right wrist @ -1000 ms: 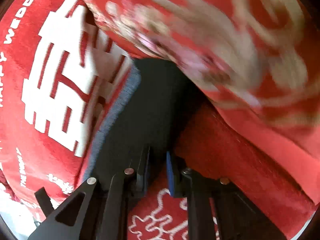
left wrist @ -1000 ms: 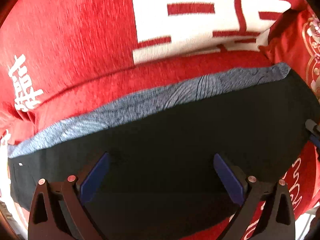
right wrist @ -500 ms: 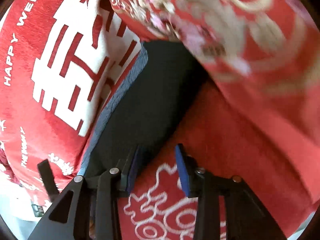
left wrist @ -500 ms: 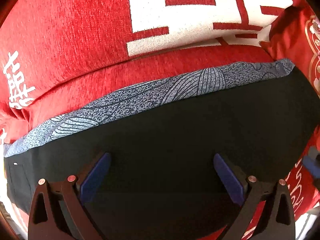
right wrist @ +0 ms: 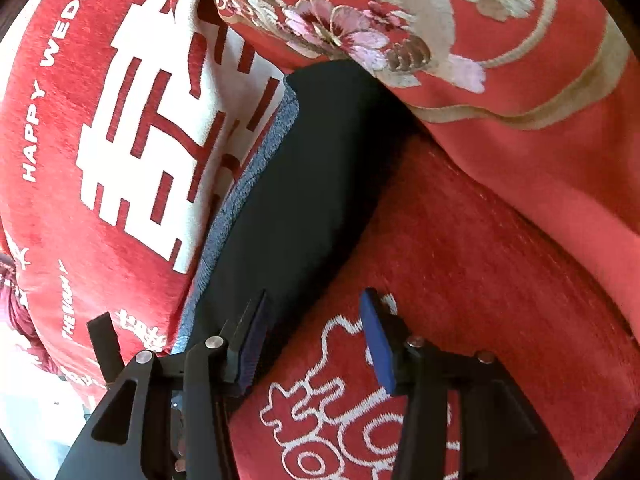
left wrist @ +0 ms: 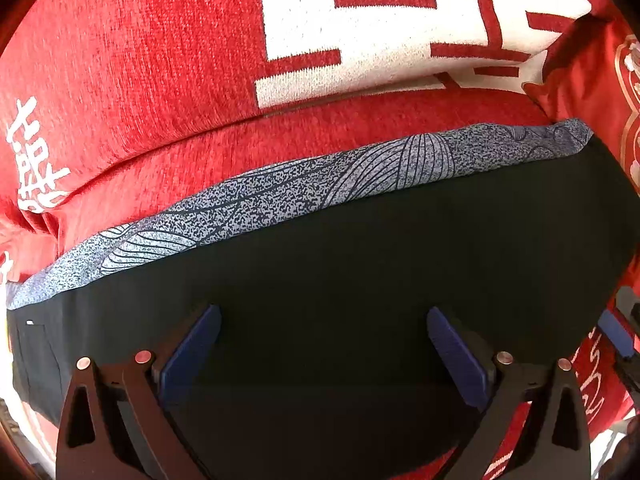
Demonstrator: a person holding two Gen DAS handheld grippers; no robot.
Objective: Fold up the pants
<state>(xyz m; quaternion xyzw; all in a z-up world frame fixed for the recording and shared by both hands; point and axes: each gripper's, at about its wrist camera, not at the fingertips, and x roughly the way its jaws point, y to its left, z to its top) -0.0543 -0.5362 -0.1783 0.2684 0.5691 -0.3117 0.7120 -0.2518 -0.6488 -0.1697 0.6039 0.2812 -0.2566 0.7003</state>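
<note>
The right gripper, whose jaws have just been opening, stands half-spread and empty at the edge of the smooth black folded pants with a speckled grey printed band, over which the left gripper gapes wide, on a nubby red woven cover.

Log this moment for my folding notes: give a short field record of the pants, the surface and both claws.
garment: black pants with a grey patterned band, lying flat
surface: red cushion with white characters
left claw: open wide above the black fabric
right claw: just been opening, nothing gripped; one pad at the pants' edge
pillow: embroidered red pillow beside the pants
</note>
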